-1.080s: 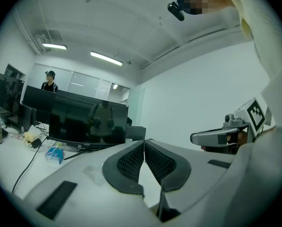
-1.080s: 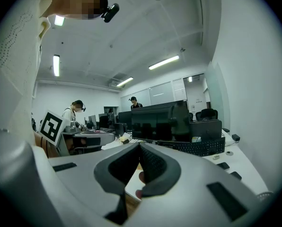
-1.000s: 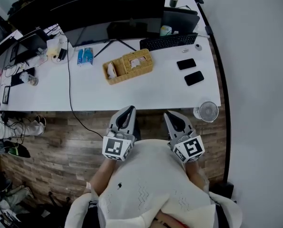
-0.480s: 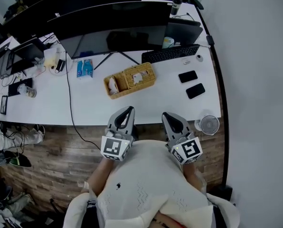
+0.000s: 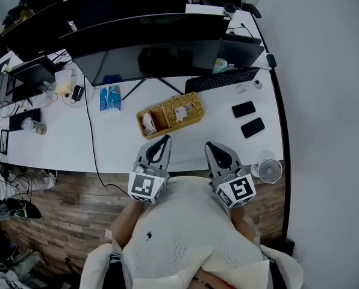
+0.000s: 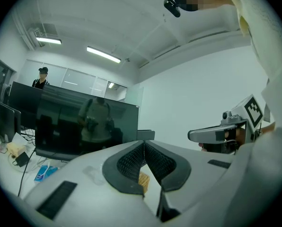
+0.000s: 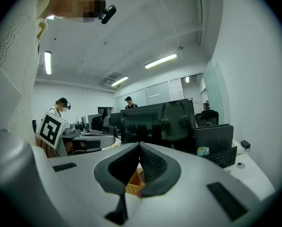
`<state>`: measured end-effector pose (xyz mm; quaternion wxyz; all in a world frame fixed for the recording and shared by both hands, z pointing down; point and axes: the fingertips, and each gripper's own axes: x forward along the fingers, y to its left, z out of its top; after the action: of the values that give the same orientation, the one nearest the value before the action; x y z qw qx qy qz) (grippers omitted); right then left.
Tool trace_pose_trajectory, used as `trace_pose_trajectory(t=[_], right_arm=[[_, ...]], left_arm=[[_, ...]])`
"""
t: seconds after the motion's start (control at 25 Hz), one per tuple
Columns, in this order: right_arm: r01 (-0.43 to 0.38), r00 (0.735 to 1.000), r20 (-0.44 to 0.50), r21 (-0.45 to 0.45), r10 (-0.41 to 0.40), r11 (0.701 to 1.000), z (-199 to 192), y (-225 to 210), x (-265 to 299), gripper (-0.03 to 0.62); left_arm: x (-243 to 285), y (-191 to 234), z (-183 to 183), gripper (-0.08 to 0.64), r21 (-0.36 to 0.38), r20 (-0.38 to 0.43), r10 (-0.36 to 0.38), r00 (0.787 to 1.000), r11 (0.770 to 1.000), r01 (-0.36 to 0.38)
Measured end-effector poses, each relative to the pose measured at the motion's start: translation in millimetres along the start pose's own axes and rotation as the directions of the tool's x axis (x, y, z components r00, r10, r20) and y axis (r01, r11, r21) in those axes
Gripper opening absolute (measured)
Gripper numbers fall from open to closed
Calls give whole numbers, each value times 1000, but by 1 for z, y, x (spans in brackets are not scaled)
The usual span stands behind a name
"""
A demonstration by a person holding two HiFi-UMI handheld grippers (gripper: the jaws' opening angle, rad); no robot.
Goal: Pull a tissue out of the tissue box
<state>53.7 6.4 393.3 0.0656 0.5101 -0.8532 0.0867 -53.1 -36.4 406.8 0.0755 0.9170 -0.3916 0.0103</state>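
Grippers hover by our chest at the desk's (image 5: pixel 59 143) near edge. We hold the left gripper (image 5: pixel 164 141) and right gripper (image 5: pixel 211 146) with fingers pressed together at the tips, gripping nothing. The woven tissue box (image 5: pixel 170 114) stands on the desk just beyond them, a tissue (image 5: pixel 185 111) showing inside.

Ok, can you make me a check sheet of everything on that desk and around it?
Surface: long white desk, things mostly along the back.
Job's things: yellow woven rectangular tissue box, white tissue showing inside, untouched.
Clutter: blue packet, black keyboard, two black phones, small round white fan, wide dark monitor.
Grippers: left gripper and right gripper both shut, empty, short of the box.
Cables: black cable runs over the desk's front edge.
Surroundings: wooden floor, white wall.
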Motion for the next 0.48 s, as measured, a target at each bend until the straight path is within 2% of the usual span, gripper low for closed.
trace_pose_trajectory(t=[0.48], right_arm=[[6,998,-57,23,-4,1000,-5,-12,49,2]], left_arm=[[23,35,-20,17,-32,-58,-27,998,999,25]])
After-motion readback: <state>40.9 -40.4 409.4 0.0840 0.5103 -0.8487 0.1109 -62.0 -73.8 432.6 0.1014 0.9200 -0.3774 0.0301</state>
